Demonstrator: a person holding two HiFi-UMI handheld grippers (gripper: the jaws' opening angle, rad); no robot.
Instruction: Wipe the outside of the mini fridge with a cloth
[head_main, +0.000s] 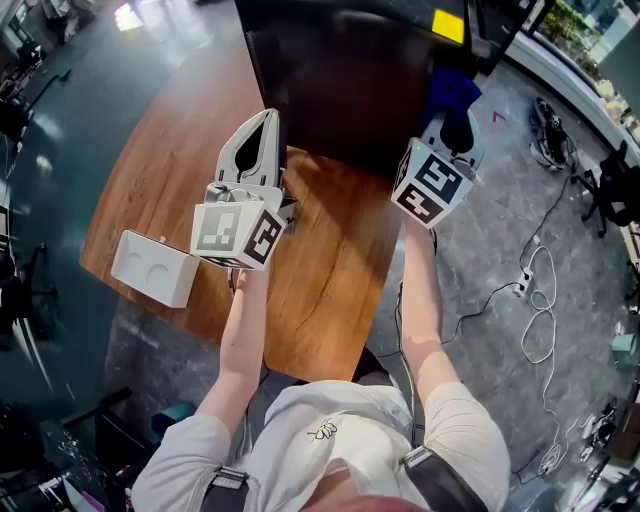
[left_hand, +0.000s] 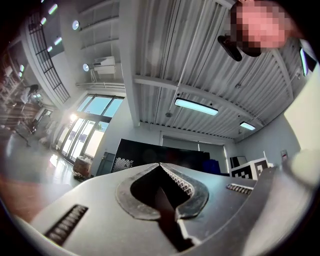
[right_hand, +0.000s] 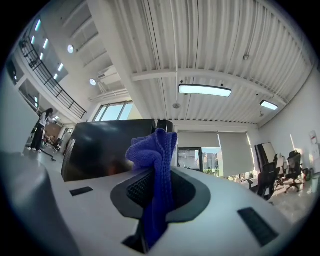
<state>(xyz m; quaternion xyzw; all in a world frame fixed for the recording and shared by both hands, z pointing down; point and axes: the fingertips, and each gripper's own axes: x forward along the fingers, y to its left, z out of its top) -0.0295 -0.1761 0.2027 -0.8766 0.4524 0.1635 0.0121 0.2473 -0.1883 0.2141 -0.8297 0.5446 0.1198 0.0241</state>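
Observation:
The black mini fridge (head_main: 350, 80) stands at the far end of the wooden table (head_main: 330, 270). It also shows as a dark box in the left gripper view (left_hand: 150, 152) and in the right gripper view (right_hand: 100, 150). My right gripper (head_main: 455, 115) is shut on a blue cloth (head_main: 452, 90), held up by the fridge's right front corner. The cloth (right_hand: 155, 175) bunches up between the jaws of the right gripper (right_hand: 160, 165). My left gripper (head_main: 268, 118) is shut and empty, held above the table in front of the fridge. Its toothed jaws meet at the tip (left_hand: 160, 165).
A white box (head_main: 155, 268) sits at the table's left front corner. A yellow sticker (head_main: 448, 25) lies on the fridge top. Cables and a power strip (head_main: 535, 310) trail over the grey floor on the right. Office chairs (right_hand: 280, 172) stand further off.

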